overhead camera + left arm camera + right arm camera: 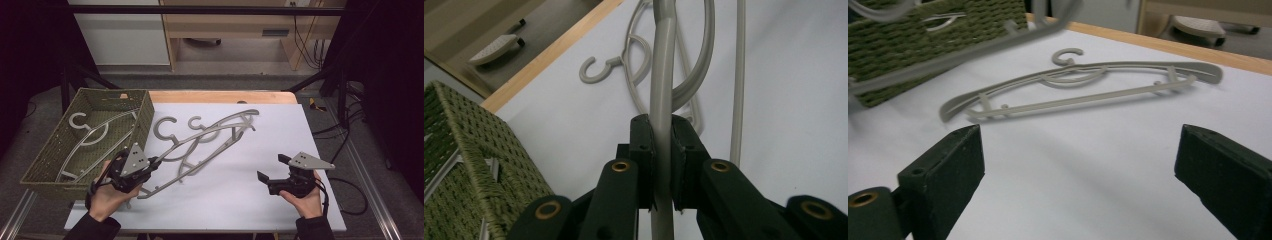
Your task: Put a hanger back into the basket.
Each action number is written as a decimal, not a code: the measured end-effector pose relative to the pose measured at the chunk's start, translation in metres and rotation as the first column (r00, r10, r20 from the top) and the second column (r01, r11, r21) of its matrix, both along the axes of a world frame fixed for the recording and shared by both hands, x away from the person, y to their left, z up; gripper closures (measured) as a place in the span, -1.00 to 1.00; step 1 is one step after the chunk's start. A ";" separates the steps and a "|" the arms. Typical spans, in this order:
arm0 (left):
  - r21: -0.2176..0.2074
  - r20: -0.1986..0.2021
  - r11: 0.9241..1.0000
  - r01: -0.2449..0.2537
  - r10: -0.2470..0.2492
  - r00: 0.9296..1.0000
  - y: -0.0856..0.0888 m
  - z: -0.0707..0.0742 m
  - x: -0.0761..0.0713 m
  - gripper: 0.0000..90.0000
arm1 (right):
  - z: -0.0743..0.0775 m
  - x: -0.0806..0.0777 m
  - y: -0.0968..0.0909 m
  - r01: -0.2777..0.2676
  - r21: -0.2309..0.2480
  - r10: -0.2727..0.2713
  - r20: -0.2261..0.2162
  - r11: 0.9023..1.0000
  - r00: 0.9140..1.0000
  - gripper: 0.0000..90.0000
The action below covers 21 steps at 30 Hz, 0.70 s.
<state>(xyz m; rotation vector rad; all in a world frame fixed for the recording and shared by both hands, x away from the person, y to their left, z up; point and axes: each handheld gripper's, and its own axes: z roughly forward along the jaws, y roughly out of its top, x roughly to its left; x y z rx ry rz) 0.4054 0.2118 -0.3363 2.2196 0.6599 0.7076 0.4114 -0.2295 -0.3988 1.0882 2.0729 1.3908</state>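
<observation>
Snagging looks like the chief danger here. The left claw [145, 167] is pinching one end of a grey plastic hanger [662, 100], its pads pressed tight against the hanger's arm, just beside the near right corner of the green woven basket [45, 150]. That hanger slants away from the basket and crosses over a second hanger [1083, 92] lying flat on the white bench [280, 130] a little farther from the basket. Their hooks and curved arms overlap in the high view, so as I judge it, lifting the held one toward the basket could catch the other's hook and drag it along or flick it off the bench.

A grip so near the tip is the second worry: the long arm can swing or twist between the pads, and the far end may strike the basket's rim rather than clear it. A third hanger [87, 132] already lies inside the basket, so the incoming hook could tangle with it and leave the piece propped on the wall.

The right claw [272, 167] stands spread wide with nothing between its jaws, well away from the basket, hovering low over bare bench. It offers no support to the hanger's free end, which makes the swing harder to check.
</observation>
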 end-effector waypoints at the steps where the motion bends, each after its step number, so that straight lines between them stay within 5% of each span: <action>1: -0.005 0.006 1.000 0.001 -0.001 1.000 0.002 0.003 -0.001 0.82 | -0.001 0.000 0.000 0.007 0.002 -0.007 -0.003 1.000 1.000 -0.89; 8: -0.077 0.037 0.997 -0.031 0.034 0.999 0.020 0.023 -0.005 0.82 | -0.003 0.000 -0.004 0.026 -0.001 -0.026 0.010 1.000 1.000 -0.87; 21: -0.068 0.064 0.995 -0.069 0.073 0.995 0.045 0.060 0.012 0.82 | 0.001 -0.001 -0.005 0.022 0.022 -0.022 0.017 1.000 1.000 -0.89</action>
